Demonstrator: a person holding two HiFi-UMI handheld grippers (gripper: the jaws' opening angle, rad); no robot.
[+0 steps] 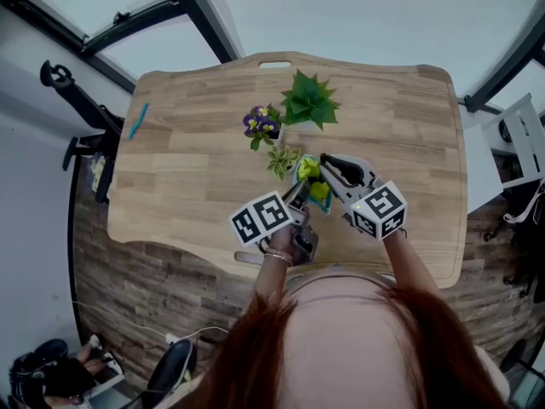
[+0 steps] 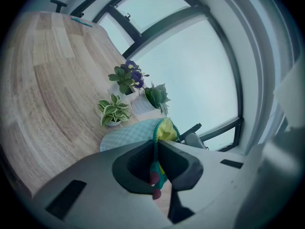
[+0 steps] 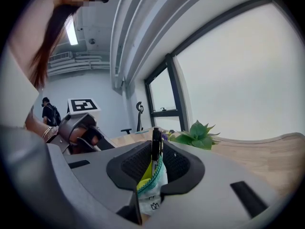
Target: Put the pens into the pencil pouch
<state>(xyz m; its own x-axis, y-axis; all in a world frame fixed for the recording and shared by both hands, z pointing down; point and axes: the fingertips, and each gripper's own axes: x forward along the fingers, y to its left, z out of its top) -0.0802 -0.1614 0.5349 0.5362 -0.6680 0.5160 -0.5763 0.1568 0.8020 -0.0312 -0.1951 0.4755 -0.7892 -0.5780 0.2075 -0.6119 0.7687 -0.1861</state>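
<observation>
Right gripper view: black pen (image 3: 155, 144) stands upright, clamped between the right gripper (image 3: 156, 152) pads. Its lower end sits in the mouth of the pencil pouch (image 3: 151, 187), with the yellow lining and teal zipper edge between the same jaws. Left gripper (image 2: 156, 151) is pinched tight on the pouch's zipper edge; the pouch body lies past its fingertips on the wooden table (image 2: 52, 89). Head view: pouch between both grippers, potted plants (image 1: 308, 100) just behind it. Blue pen (image 1: 138, 119) lies well apart at the table's far left corner.
</observation>
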